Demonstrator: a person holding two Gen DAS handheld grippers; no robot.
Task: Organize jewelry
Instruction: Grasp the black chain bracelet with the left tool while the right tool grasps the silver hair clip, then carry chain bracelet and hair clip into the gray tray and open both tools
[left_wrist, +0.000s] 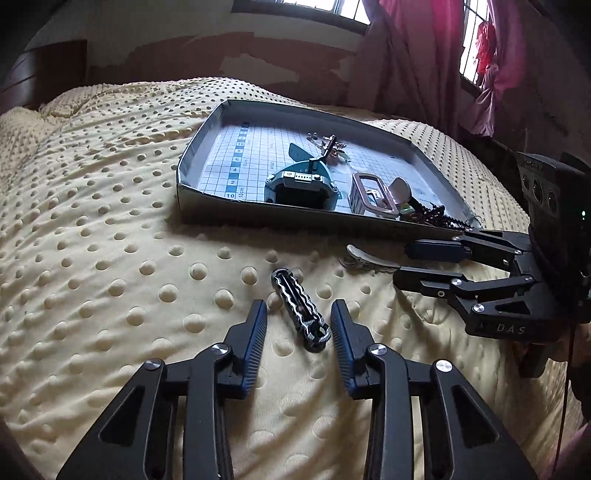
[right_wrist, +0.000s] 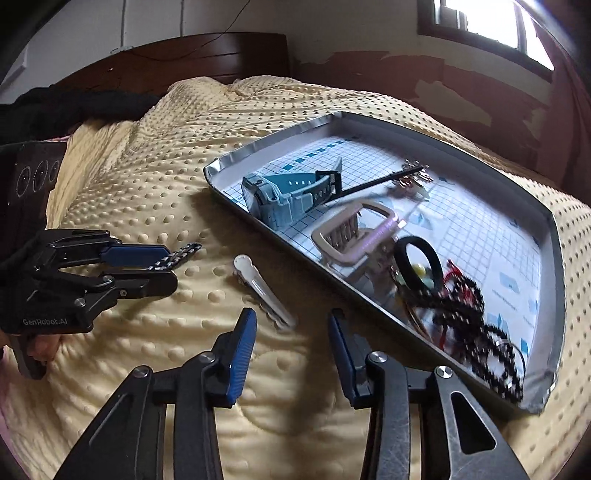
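Note:
A black-and-white patterned hair clip (left_wrist: 299, 314) lies on the yellow dotted blanket. My left gripper (left_wrist: 299, 304) is open with one finger on each side of this clip, not closed on it. From the right wrist view the left gripper (right_wrist: 170, 267) shows the clip's end (right_wrist: 181, 256) sticking out between its fingers. A white hair clip (right_wrist: 262, 288) lies on the blanket just ahead of my open right gripper (right_wrist: 291, 314). In the left wrist view the right gripper (left_wrist: 400, 263) points at this white clip (left_wrist: 364, 258), next to the grey tray (left_wrist: 295, 218).
The tray (right_wrist: 266, 144) has a grid-paper floor and holds a teal watch (right_wrist: 280, 195), a white and pink comb clip (right_wrist: 354, 232), a black hair tie (right_wrist: 417, 262), a black beaded chain (right_wrist: 491, 343) and small earrings (left_wrist: 332, 147). A dark headboard (right_wrist: 221, 55) stands behind the bed.

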